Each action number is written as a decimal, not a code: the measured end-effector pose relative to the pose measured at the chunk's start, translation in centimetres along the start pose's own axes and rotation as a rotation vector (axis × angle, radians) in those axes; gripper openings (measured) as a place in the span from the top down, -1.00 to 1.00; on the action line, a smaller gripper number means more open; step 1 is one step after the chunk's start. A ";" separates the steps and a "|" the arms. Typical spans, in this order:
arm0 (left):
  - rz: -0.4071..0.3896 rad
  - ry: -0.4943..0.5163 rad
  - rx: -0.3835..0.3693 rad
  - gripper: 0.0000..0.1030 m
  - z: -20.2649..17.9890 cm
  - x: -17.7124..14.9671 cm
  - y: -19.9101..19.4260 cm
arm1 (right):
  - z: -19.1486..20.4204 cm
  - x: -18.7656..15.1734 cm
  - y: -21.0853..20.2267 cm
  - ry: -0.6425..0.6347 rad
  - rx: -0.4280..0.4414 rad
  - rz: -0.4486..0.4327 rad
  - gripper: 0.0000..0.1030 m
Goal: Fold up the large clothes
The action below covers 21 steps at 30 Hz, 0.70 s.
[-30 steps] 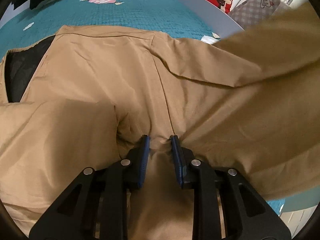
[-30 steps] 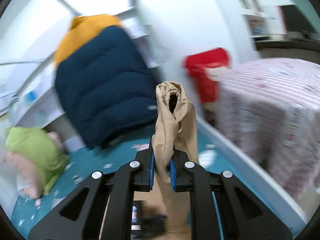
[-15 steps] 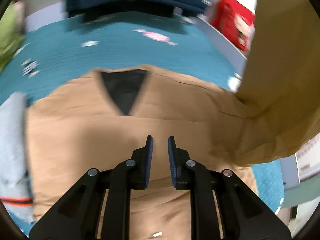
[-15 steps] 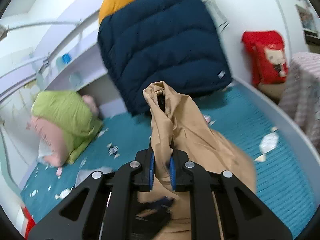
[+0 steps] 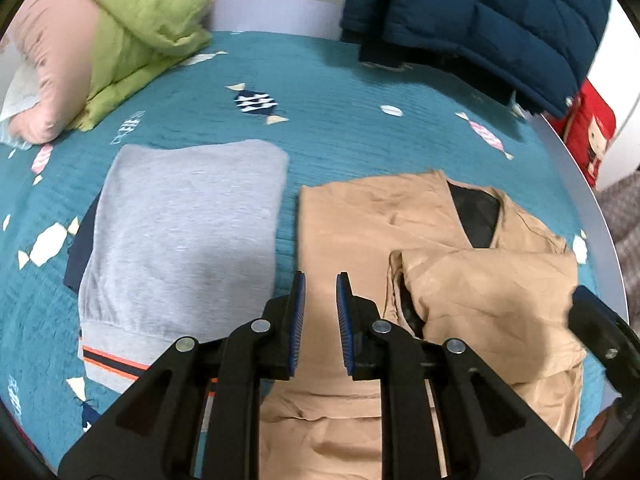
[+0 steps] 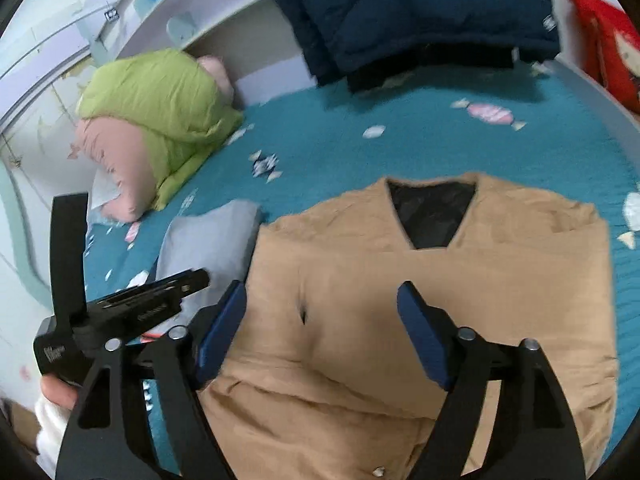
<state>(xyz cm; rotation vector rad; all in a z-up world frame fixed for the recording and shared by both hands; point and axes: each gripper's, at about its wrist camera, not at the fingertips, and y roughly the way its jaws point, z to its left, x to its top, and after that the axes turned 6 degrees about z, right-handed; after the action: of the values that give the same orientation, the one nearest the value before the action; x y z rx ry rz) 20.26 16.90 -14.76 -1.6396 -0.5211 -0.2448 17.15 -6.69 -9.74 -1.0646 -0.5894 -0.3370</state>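
Note:
A tan jacket (image 5: 360, 220) (image 6: 400, 280) with a black lining at its neck lies flat on the teal bedspread (image 5: 320, 92). One sleeve (image 5: 480, 288) lies folded across its body. My left gripper (image 5: 320, 308) hovers over the jacket's left edge, its pads a narrow gap apart with nothing between them. It also shows at the left of the right wrist view as the left gripper (image 6: 132, 308), held by a hand (image 6: 56, 392). My right gripper (image 6: 320, 320) hangs above the jacket's chest, jaws opening wide with nothing pinched between them.
A folded grey garment (image 5: 184, 220) (image 6: 208, 240) lies just left of the jacket. A green and pink quilt bundle (image 5: 112, 40) sits at the bed's head. A navy puffer coat (image 5: 480, 20) hangs over the far side. The bed's white rail (image 5: 592, 216) runs along the right.
My left gripper let go of the jacket fabric and swung left and up. My right gripper came down, opened and released the sleeve, which now lies on the jacket.

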 end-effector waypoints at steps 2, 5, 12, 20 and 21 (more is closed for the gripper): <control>-0.002 0.002 -0.022 0.68 -0.9 0.0 0.2 | -0.9 0.0 -0.8 0.010 -0.048 -0.040 -0.46; -0.003 0.047 -0.087 0.67 -4.0 -0.1 0.8 | -3.2 -0.2 -2.0 0.007 -0.198 -0.100 -0.45; 0.064 0.149 -0.268 0.67 -13.2 -2.2 4.3 | -8.6 -1.9 -0.2 0.054 -0.260 -0.071 0.11; 0.163 0.132 -0.285 0.71 -12.9 -6.8 10.1 | -13.0 -7.3 3.4 -0.062 -0.302 0.103 0.89; 0.164 0.113 -0.287 0.72 -12.1 -6.7 10.0 | -14.0 -7.2 2.2 -0.031 -0.365 0.088 0.89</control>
<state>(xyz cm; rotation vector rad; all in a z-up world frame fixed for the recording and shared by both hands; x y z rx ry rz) 20.85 3.13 -24.86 -1.9237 -0.2719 -0.2988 16.64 -18.30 -20.57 -1.4443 -0.5176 -0.3593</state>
